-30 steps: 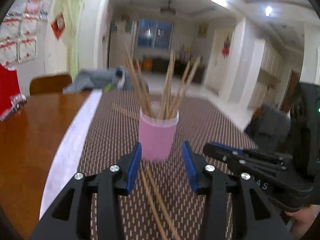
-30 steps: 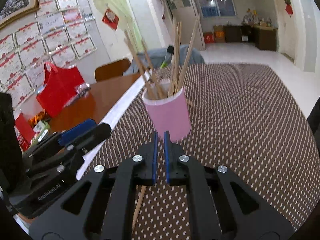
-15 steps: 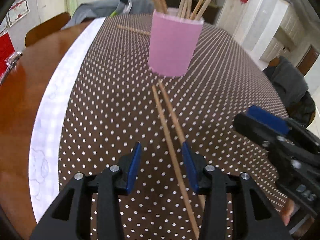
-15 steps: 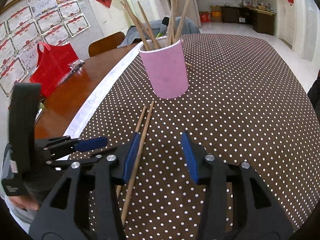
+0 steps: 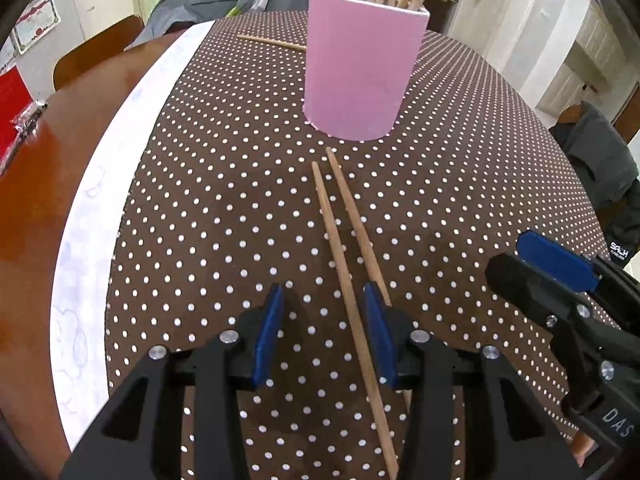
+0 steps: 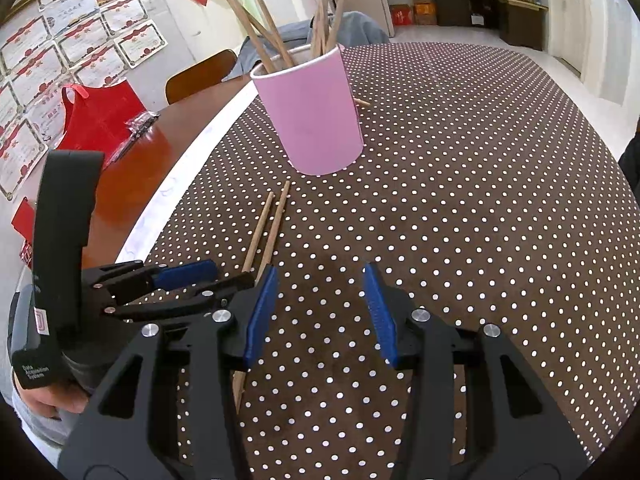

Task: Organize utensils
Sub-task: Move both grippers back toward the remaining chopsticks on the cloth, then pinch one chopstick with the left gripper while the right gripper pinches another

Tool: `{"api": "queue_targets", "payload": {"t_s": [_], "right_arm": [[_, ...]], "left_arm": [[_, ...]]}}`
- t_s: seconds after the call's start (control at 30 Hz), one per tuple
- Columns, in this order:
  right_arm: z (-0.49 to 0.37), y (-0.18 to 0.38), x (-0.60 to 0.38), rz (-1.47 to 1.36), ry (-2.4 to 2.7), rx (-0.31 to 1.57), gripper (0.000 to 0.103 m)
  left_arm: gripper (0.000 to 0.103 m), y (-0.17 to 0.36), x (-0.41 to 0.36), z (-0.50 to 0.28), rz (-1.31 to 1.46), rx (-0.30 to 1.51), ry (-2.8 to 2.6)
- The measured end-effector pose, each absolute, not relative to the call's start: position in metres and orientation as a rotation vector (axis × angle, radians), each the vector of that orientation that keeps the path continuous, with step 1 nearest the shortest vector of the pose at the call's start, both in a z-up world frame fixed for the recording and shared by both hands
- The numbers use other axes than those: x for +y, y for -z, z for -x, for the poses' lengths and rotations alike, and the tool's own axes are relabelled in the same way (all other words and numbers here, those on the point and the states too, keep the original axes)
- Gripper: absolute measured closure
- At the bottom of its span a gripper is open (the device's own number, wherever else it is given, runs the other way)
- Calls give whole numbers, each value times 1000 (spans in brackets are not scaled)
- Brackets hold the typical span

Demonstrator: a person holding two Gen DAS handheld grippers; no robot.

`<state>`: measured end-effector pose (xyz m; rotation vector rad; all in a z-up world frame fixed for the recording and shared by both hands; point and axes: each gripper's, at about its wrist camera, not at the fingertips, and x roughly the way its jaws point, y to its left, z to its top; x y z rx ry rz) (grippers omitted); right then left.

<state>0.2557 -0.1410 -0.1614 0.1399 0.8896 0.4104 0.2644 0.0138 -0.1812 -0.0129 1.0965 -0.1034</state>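
Two wooden chopsticks [image 5: 348, 264] lie side by side on the dotted tablecloth [image 5: 460, 184], well in from its edges, pointing at the pink cup [image 5: 360, 68] full of chopsticks. The left gripper [image 5: 324, 328] straddles one stick with its jaws apart and not pressing it. The right gripper [image 6: 320, 312], lettered "DAS", stands released and empty just beside them. A dark jacket [image 5: 608, 184] reads "SALH".

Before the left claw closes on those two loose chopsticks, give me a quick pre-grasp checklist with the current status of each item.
1. Left claw open: ok, blue pads apart, nothing gripped.
2. Both loose chopsticks between its pads: not ok. One runs through the gap; the other passes under the right-side pad.
3. Right claw out of the way: ok. It has just been opening, nothing between its pads, and it sits beside the chopsticks.
4. Pink cup upright to receive them: ok, standing on the dotted tablecloth with other chopsticks already in it.
5. Left claw low enough to pinch: cannot tell.
6. Further stray chopstick behind the cup: not ok, still to collect.
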Motion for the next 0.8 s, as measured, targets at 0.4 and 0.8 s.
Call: {"api": "queue_targets", "payload": {"t_s": [0.4,0.8], "right_arm": [[-273,168,-120,-88,-409,953,58],[-299,181,-61,86,-419,1124,59]], "left_arm": [[97,181,28,-264,27,1067,70],[97,167,56,-252,119,998,78]]}}
